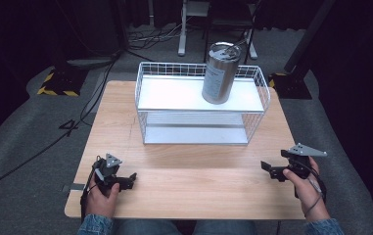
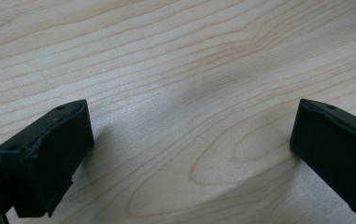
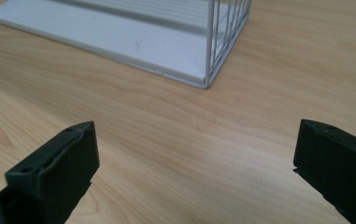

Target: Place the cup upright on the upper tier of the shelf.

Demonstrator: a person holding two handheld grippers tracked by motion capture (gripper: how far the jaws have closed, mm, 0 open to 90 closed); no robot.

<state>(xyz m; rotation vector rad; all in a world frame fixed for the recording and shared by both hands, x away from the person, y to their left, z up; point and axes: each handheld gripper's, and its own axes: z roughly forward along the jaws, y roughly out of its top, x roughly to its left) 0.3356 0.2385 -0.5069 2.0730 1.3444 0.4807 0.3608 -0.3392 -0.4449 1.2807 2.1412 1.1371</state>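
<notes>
A white wire rack [image 1: 201, 105] with two shelves stands on the far half of the wooden table [image 1: 184, 181]. A steel canister [image 1: 220, 72] with a label stands on its top shelf, toward the right. My left gripper [image 1: 128, 181] rests low over the table's near left; its jaws are wide apart in the left gripper view [image 2: 192, 144] with only bare wood between them. My right gripper [image 1: 270, 169] is held at the near right, open and empty [image 3: 196, 172]. It faces the rack's lower shelf and corner wire [image 3: 166, 46].
The table's near edge [image 1: 184, 216] runs just in front of both hands. Beyond the table are grey floor, cables [image 1: 91, 93], a white stand [image 1: 184, 29] and dark stand bases with striped tape [image 1: 57, 85].
</notes>
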